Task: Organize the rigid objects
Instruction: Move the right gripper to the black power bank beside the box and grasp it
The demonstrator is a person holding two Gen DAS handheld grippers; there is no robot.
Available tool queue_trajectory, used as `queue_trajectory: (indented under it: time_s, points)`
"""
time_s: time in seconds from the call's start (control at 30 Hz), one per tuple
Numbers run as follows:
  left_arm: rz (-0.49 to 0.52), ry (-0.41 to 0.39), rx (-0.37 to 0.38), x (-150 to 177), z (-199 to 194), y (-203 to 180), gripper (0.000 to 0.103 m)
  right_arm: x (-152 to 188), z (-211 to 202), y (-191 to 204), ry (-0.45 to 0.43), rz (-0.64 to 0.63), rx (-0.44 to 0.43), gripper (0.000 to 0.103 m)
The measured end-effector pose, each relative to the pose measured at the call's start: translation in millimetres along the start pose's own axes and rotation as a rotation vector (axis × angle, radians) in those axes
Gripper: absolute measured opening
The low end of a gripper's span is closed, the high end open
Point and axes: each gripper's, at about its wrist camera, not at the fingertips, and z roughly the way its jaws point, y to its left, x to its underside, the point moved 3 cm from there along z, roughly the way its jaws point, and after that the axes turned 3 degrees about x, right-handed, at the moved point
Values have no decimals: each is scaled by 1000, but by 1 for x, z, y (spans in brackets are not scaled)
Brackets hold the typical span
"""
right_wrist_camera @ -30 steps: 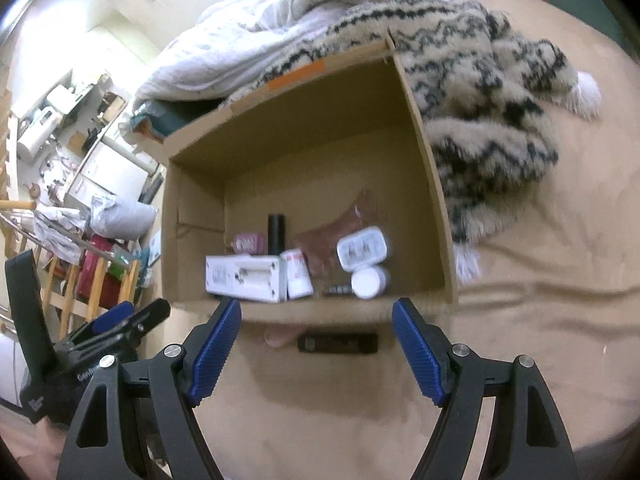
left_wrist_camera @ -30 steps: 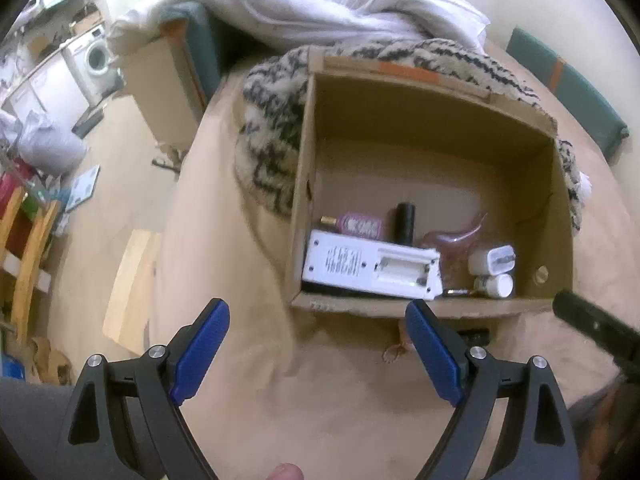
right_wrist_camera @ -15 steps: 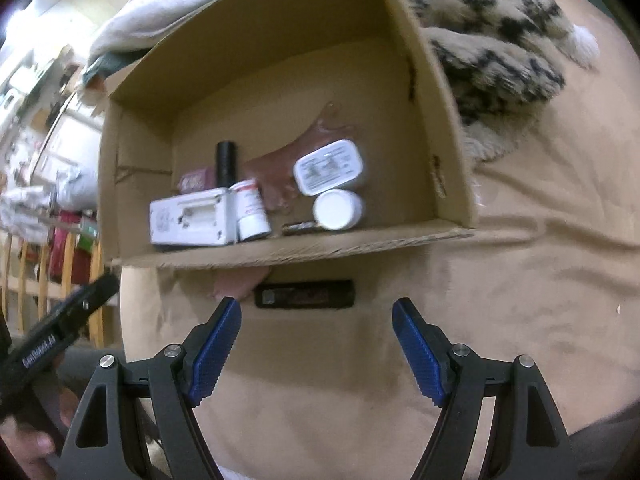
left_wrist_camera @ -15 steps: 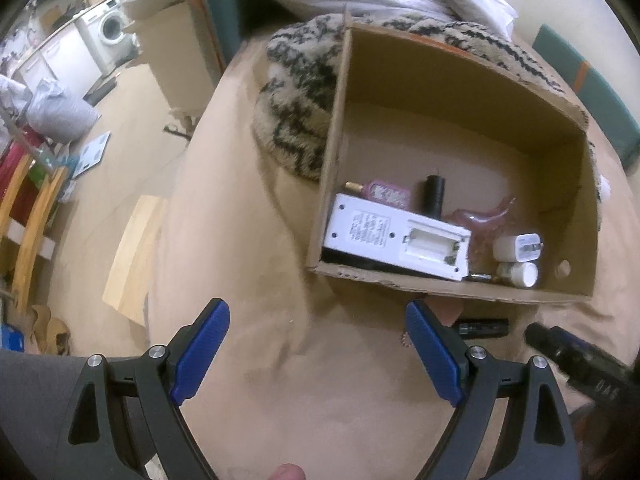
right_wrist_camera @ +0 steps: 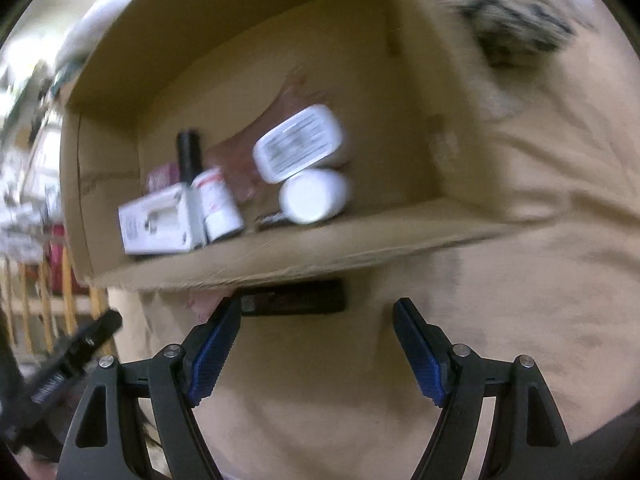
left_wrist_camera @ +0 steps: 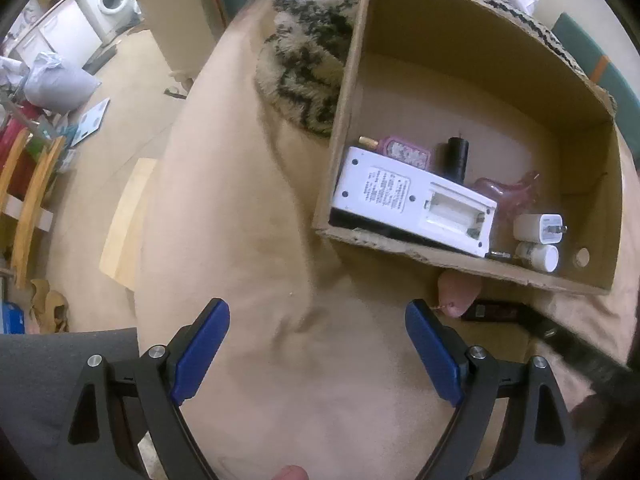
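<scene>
Two blue-padded black grippers hang over a tan bedspread (left_wrist_camera: 304,380), both pointing steeply down. Left gripper (left_wrist_camera: 318,350): jaws spread wide, nothing between the pads, nothing touched. Right gripper (right_wrist_camera: 316,340): jaws likewise wide apart and empty. A flat black rectangular device (right_wrist_camera: 294,298) lies on the bedspread just beyond the right gripper's left fingertip, against the near wall of an open brown cardboard box (right_wrist_camera: 280,256); its label is too blurred to read. Inside the box, a white battery-compartment unit (left_wrist_camera: 412,200) carries printed text, illegible. A white plug adapter (right_wrist_camera: 298,142) also bears unreadable print.
</scene>
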Motion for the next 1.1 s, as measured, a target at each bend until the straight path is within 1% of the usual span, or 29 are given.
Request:
queue_trajectory:
  time_s: [0.1, 0.17, 0.23, 0.27, 0.4, 0.47, 0.5, 0.57, 0.7, 0.77, 0.8, 0.9, 0.97, 1.1]
  points:
    - [-1, -9, 1, -2, -2, -2, 88, 3, 17, 14, 8, -25, 46, 83]
    - [-6, -10, 5, -2, -3, -2, 88, 3, 23, 21, -32, -23, 93, 86]
    - [-7, -8, 6, -3, -4, -2, 88, 2, 26, 28, -64, -2, 97, 102]
    - [-7, -7, 4, -3, -4, -1, 88, 2, 28, 30, -75, 0, 103, 103]
    - [-23, -7, 0, -5, -3, 3, 88, 2, 30, 37, -123, -29, 130, 103]
    - [-40, -6, 5, -5, -4, 6, 88, 6, 32, 40, -111, -71, 146, 103]
    - [-46, -8, 7, -6, -5, 7, 88, 9, 35, 43, -97, -113, 169, 103]
    - [-52, -11, 11, -6, -6, 7, 88, 15, 41, 55, -99, -167, 202, 103]
    - [-46, -16, 15, -7, -8, 4, 88, 14, 45, 59, -109, -157, 217, 103]
    - [-42, -19, 13, -7, -8, 4, 88, 14, 44, 61, -106, -176, 242, 96]
    - [-44, -19, 12, -7, -9, 5, 88, 15, 41, 61, -107, -182, 247, 86]
    - [-68, -15, 18, -8, -8, 9, 88, 19, 33, 65, -84, -169, 210, 86]
    - [-81, -10, 23, -9, -8, 10, 88, 21, 27, 64, -74, -163, 206, 86]
    - [-65, -22, 13, -9, -9, 8, 88, 24, 4, 69, -72, -181, 167, 86]
